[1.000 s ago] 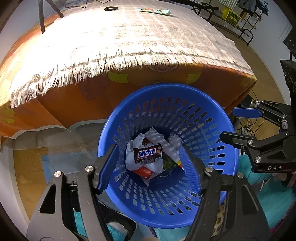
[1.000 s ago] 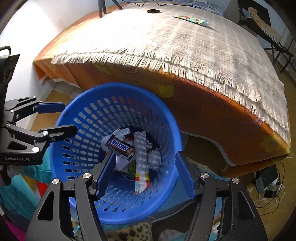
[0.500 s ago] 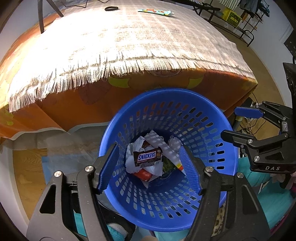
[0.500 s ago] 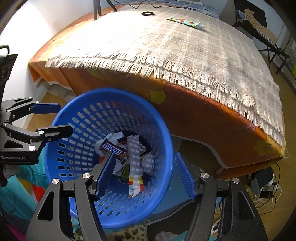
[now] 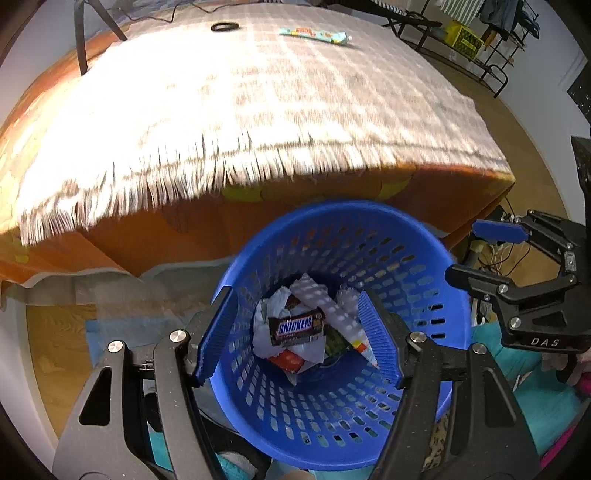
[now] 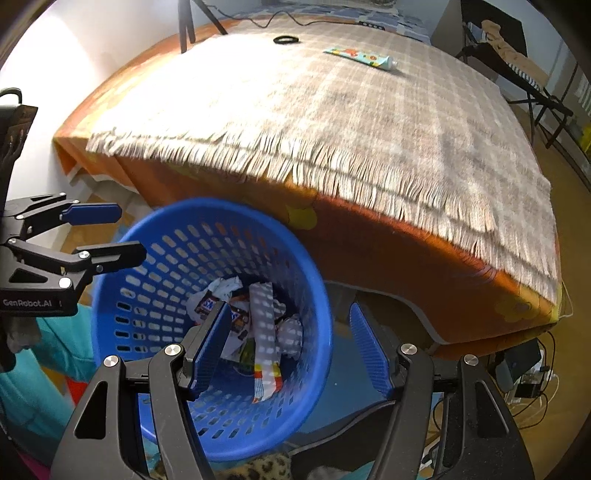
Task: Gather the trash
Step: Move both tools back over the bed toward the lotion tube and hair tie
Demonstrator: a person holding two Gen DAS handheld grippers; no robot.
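Note:
A blue perforated basket point(image 5: 332, 210) stands on the floor against the bed. It holds a Snickers wrapper point(image 5: 297, 328), a white striped wrapper point(image 5: 332, 310) and crumpled paper. My left gripper point(image 5: 295, 295) hovers open above the basket's inside, with nothing between its fingers. My right gripper point(image 6: 288, 308) is open too, over the basket's point(image 6: 207, 206) right rim, and also shows in the left wrist view point(image 5: 476, 254). The left gripper point(image 6: 114, 234) appears at the left of the right wrist view. A colourful tube point(image 5: 314, 35) point(image 6: 360, 55) lies far back on the blanket.
The bed carries a checked fringed blanket point(image 6: 332, 110) over an orange cover point(image 6: 406, 251). A black ring point(image 6: 285, 39) and a tripod leg point(image 5: 79, 37) are at the far side. Cables and a power strip point(image 6: 528, 380) lie on the floor at right. Teal cloth point(image 6: 37, 369) is below.
The basket has slid lower in both views and leftward in the right wrist view, so more of the bed top shows. Both grippers stay open at the same width.

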